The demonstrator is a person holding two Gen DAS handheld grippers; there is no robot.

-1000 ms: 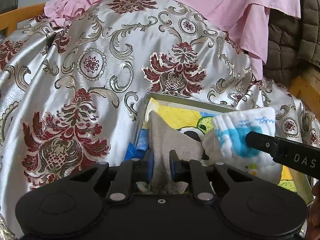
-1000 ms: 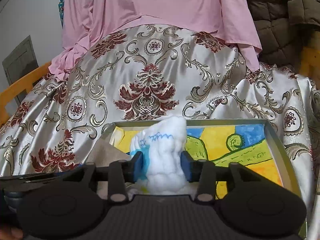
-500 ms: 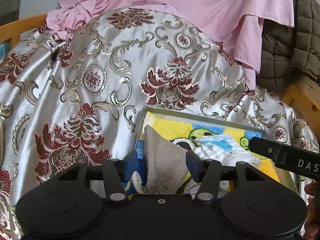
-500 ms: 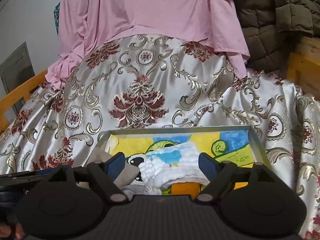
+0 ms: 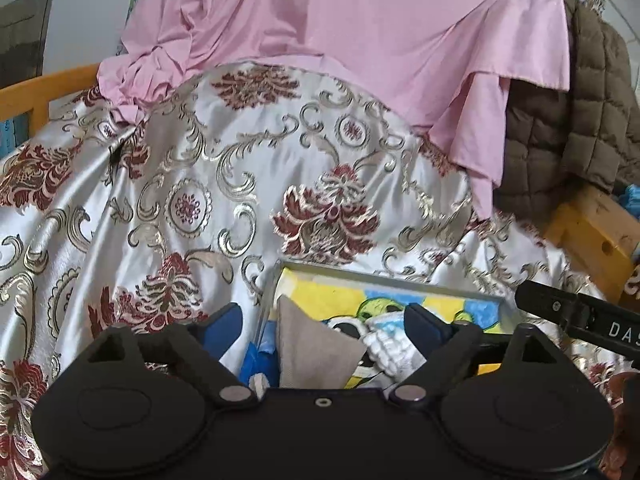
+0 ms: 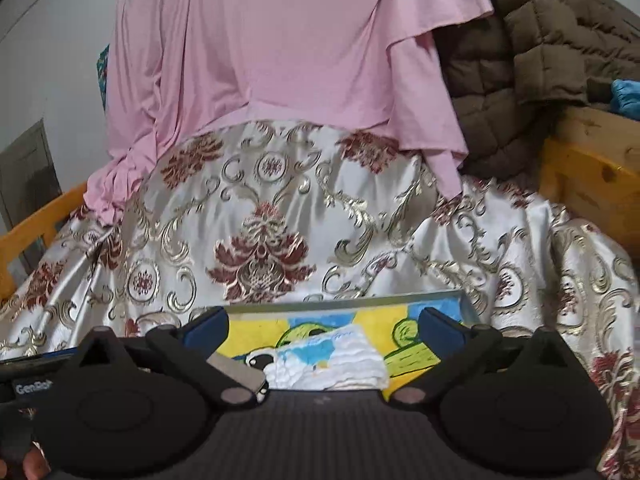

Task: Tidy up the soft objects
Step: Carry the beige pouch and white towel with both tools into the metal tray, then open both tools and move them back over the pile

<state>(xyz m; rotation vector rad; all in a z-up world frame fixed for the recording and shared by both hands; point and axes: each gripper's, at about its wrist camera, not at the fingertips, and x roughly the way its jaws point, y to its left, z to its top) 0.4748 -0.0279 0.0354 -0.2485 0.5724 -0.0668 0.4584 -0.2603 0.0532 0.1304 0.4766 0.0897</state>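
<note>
A shallow tray (image 5: 384,278) with a yellow and blue cartoon bottom lies on the patterned satin cloth. A grey cloth (image 5: 316,354) lies in its left part, a white and blue towel (image 5: 394,350) beside it. My left gripper (image 5: 324,326) is open and empty above the grey cloth. In the right wrist view the towel (image 6: 332,364) lies folded in the tray (image 6: 348,304), with the grey cloth (image 6: 236,370) to its left. My right gripper (image 6: 324,328) is open and empty above the towel; its arm shows in the left wrist view (image 5: 580,316).
A satin cloth (image 5: 200,200) with red and gold flowers covers the surface. A pink garment (image 5: 360,40) and a brown quilted jacket (image 5: 568,132) hang behind. Wooden frame parts stand at the left (image 5: 40,92) and right (image 5: 592,236).
Both grippers opened and let go: the grey cloth and the white and blue towel dropped into the tray. Both grippers then drew back and up.
</note>
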